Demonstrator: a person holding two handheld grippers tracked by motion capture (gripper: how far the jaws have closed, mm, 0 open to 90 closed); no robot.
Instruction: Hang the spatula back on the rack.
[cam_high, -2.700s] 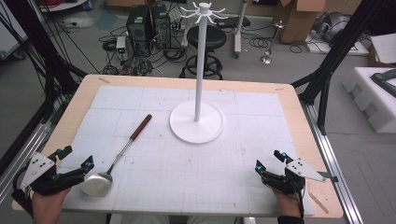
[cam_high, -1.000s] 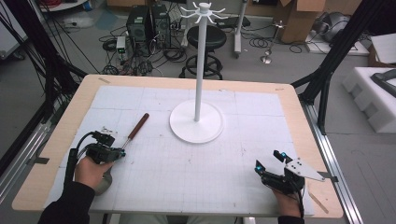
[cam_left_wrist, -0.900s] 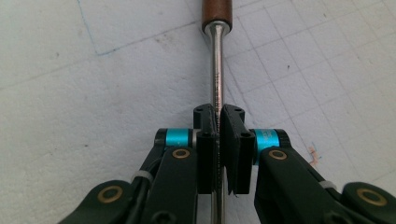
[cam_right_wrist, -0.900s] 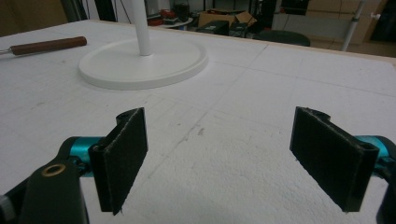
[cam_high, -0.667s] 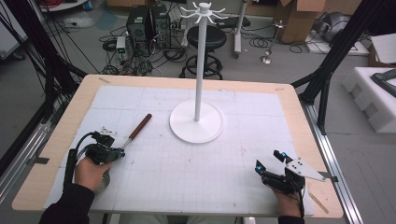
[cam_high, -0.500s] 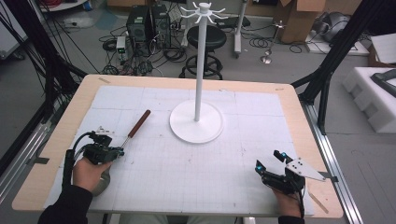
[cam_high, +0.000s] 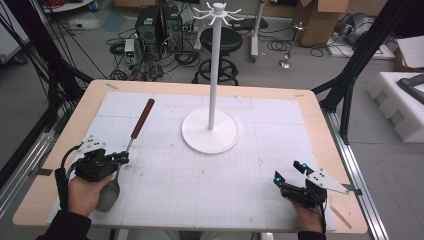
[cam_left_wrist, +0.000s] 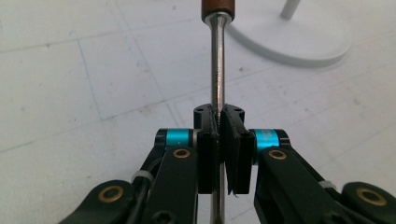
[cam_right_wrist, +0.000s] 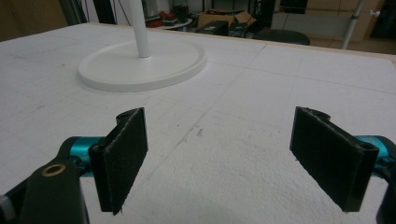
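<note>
A metal ladle (cam_high: 131, 135) with a brown wooden handle (cam_high: 142, 118) is raised a little over the white mat at the left. Its bowl (cam_high: 108, 192) hangs low beside the person's left hand. My left gripper (cam_high: 121, 156) is shut on the thin steel shaft (cam_left_wrist: 215, 70), with both pads clamped against it in the left gripper view. A white stand (cam_high: 210, 131) with a tall pole and hooked top (cam_high: 217, 11) rises at the mat's middle. My right gripper (cam_high: 290, 172) rests at the front right, open, with nothing between its pads (cam_right_wrist: 123, 150).
The stand's round base (cam_right_wrist: 140, 65) lies ahead and left of the right gripper. The wooden table edge (cam_high: 200, 86) frames the mat. Black frame legs (cam_high: 350, 75), cables and a stool (cam_high: 220, 40) stand on the floor behind the table.
The left gripper came onto the ladle's shaft, shut on it, and has since lifted it and carried it slightly toward the far side. The right gripper has stayed in place.
</note>
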